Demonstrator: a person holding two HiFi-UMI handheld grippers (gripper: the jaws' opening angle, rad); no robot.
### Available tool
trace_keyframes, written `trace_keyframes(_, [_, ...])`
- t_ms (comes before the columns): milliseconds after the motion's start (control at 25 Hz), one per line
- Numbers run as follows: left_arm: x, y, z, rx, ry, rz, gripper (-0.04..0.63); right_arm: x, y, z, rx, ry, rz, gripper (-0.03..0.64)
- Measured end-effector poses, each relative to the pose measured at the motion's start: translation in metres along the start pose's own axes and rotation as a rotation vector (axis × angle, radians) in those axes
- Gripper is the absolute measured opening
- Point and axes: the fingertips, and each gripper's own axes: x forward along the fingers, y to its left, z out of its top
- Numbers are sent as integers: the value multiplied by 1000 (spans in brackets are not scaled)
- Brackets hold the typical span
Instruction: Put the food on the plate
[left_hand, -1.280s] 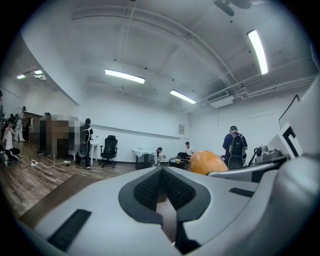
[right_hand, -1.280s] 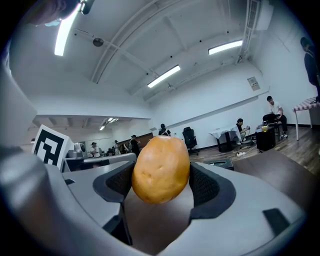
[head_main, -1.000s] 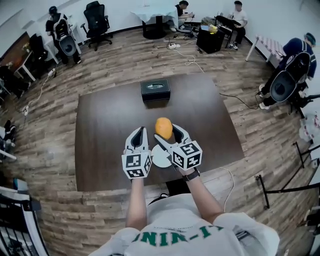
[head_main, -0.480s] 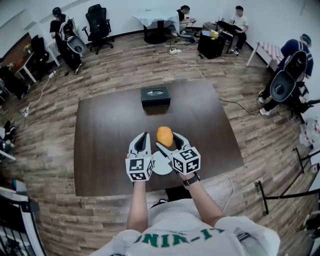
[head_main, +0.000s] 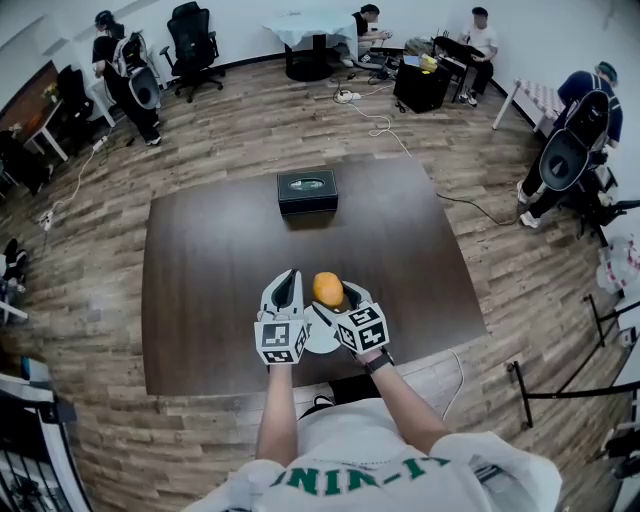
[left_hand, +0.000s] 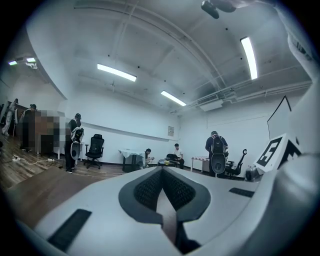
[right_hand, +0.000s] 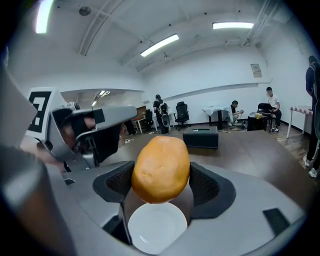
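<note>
Food here is one orange-brown, rounded, potato-shaped piece, clamped between the dark ribbed pads of the right gripper, one pad on each flank. It hangs over the small round white plate, which lies on the dark brown wooden desk close to the near edge, about midway along it. From the right gripper view the piece seems not yet to touch the plate, though the gap is hard to read.

The left gripper is just beside the plate on its left, jaws pressed together with nothing between them.

To finish well, the piece should probably come straight down onto the plate's middle, since the plate is small and a rounded thing set near the rim may roll off. The grip is best held until the underside rests on the plate, then eased apart slowly and evenly. After that the jaws should lift away clear of the piece without nudging it. The closed left claw could steady the plate's rim if it slides.

A black rectangular box near the far edge is well apart.
</note>
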Motion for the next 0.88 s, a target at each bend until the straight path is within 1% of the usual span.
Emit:
trace_keyframes(240, [11, 6, -19, 7, 14, 6, 12, 24, -14, -39, 0, 93, -3, 350])
trace_keyframes(440, [15, 13, -40, -8, 42, 22, 12, 42, -19, -82, 5, 188, 11, 350])
trace_keyframes(560, [19, 17, -50, -13, 59, 30, 12, 52, -19, -105, -9, 252, 25, 350])
trace_keyframes(720, [24, 19, -63, -21, 90, 35, 12, 63, -17, -134, -63, 343, 38, 350])
trace_keyframes(880, [22, 22, -68, -33, 104, 44, 12, 64, -8, -156, -168, 449, 33, 351])
